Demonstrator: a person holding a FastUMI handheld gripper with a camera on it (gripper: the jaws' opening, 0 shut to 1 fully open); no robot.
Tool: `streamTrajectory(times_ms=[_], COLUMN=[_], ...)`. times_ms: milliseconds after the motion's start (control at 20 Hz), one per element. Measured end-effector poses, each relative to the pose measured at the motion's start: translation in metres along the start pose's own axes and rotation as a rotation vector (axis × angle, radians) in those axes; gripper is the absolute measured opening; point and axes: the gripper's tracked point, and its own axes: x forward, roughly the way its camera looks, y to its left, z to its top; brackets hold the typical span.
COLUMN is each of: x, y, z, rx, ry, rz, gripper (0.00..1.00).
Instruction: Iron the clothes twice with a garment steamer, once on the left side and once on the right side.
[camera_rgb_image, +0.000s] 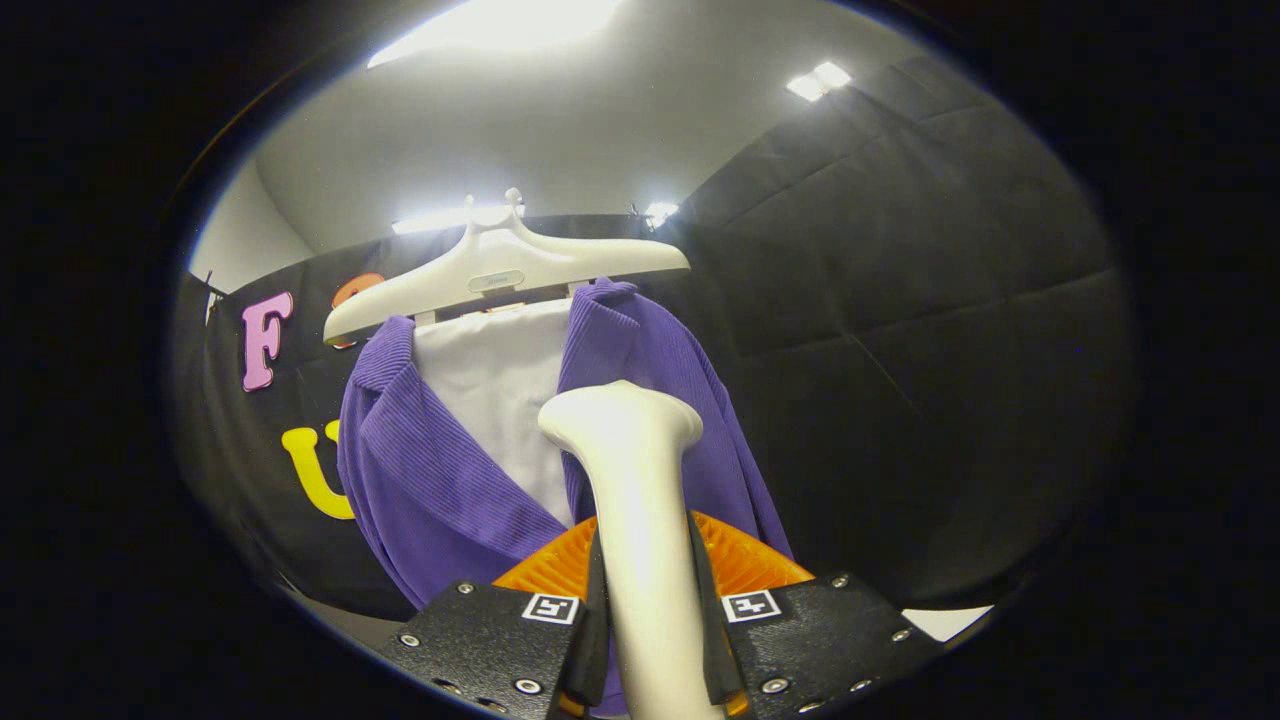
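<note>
My gripper (648, 610) is shut on the handle of a white garment steamer (630, 480), both fingers pressing its sides. The steamer rises up from between the fingers, and its head sits in front of the chest of the garment. A purple ribbed jacket (430, 480) hangs open on a white hanger (500, 270), with a white board or lining (495, 390) showing between its two front panels. The steamer head lies near the inner edge of the right front panel (700, 400); I cannot tell whether it touches the cloth.
Black padded booth walls (900, 300) stand behind and to the right of the jacket. A pale ceiling with bright lights (820, 80) is overhead. A strip of pale surface (945, 620) shows low on the right past the fingers.
</note>
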Motion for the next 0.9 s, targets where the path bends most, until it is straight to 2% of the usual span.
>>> streamTrajectory(times_ms=[450, 900], x=[0.004, -0.018], y=[-0.019, -0.059], z=[-0.048, -0.105], rx=[-0.008, -0.050], ry=[0.084, 0.179], rz=[-0.033, -0.070], gripper=[0.37, 0.37])
